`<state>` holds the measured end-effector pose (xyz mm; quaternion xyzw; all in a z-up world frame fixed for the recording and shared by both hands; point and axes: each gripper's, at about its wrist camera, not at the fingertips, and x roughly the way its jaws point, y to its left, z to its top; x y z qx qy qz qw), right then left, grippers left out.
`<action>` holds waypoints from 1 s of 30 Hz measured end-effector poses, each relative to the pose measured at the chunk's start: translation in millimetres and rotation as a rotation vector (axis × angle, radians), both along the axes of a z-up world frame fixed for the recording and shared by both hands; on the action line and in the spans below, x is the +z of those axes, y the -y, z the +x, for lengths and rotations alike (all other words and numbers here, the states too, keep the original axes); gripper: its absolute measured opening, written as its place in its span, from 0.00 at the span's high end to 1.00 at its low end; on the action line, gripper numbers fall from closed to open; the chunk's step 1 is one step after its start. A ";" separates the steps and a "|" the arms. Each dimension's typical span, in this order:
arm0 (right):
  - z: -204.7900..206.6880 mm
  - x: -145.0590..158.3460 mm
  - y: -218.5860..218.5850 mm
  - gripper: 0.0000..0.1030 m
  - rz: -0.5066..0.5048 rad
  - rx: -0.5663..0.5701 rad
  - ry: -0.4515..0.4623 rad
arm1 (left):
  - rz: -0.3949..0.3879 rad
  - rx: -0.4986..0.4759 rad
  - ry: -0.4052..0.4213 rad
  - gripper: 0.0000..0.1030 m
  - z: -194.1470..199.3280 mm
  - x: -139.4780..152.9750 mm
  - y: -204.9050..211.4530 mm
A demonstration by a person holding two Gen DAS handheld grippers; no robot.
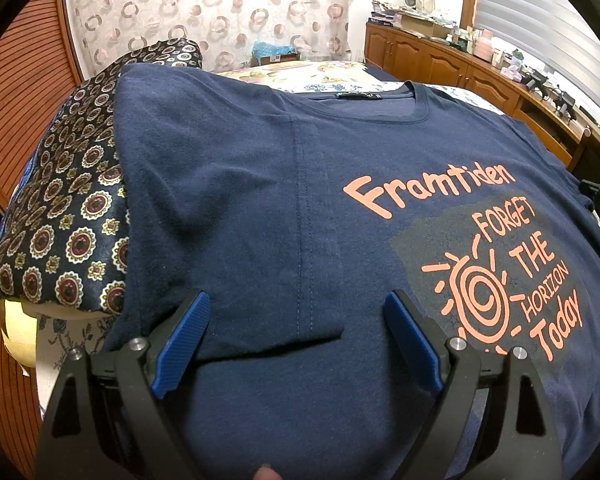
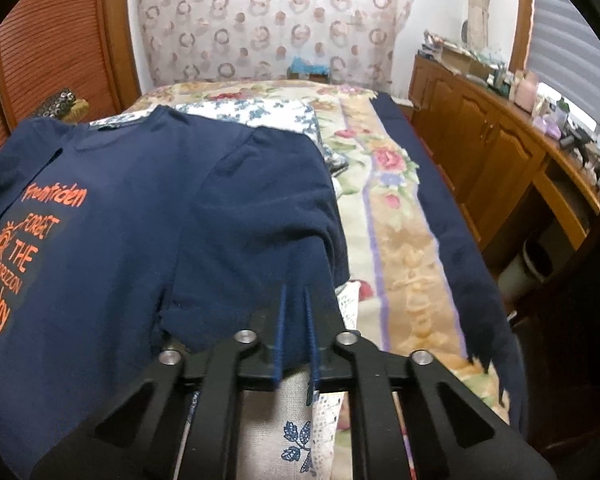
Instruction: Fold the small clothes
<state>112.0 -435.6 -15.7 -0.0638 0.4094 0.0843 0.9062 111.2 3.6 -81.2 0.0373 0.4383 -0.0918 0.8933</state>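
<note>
- Navy t-shirt [image 1: 260, 200] lies face up on the bed, orange print up, its left side already folded in.
- Left gripper [image 1: 296, 316] hangs over the shirt with its blue fingers [image 1: 184, 336] spread wide, nothing between them, only flat cloth.
- Right gripper [image 2: 296, 320] is pinched tight on the shirt's right sleeve [image 2: 268, 216].
- Patterned dark cloth [image 1: 60, 208] sits just left of the left fingers.
- Floral bedspread [image 2: 400, 208] runs right of the right fingers; wooden cabinets [image 2: 480, 140] stand further right.
</note>
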 end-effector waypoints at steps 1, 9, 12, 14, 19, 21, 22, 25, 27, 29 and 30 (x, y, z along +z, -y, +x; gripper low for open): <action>-0.9 4.1 -1.9 0.98 0.005 0.008 0.019 | 0.001 0.000 0.000 0.13 -0.3 0.0 0.3; -1.3 32.0 -31.4 1.00 0.069 0.099 0.100 | 0.002 0.002 0.002 0.13 -1.1 0.4 -0.7; -0.1 38.5 -38.8 1.00 0.058 0.104 0.119 | 0.003 0.016 0.021 0.13 -5.6 3.3 -0.7; 4.5 37.4 -33.3 0.91 0.069 0.080 0.104 | -0.013 0.021 0.044 0.13 -10.7 7.9 -0.3; 4.6 21.2 -11.3 0.58 0.021 -0.018 0.067 | -0.043 0.017 0.107 0.13 -25.3 23.0 6.4; 2.0 13.6 -3.7 0.57 0.026 -0.035 0.038 | -0.049 0.014 0.127 0.13 -29.7 27.5 8.6; 0.6 8.4 0.5 0.57 0.040 -0.040 0.017 | -0.055 0.009 0.137 0.13 -32.3 30.3 10.4; -3.0 -1.2 7.4 0.57 0.066 -0.057 -0.023 | -0.068 -0.009 0.158 0.13 -38.1 37.7 16.5; -5.8 -5.5 8.3 0.57 0.079 -0.057 -0.035 | -0.071 -0.019 0.169 0.13 -40.2 41.3 19.3; -8.6 -7.9 8.3 0.58 0.085 -0.052 -0.038 | -0.071 -0.029 0.177 0.13 -42.4 44.1 22.4; -10.0 -7.5 7.4 0.62 0.082 -0.051 -0.032 | -0.071 -0.031 0.179 0.13 -43.5 45.1 24.7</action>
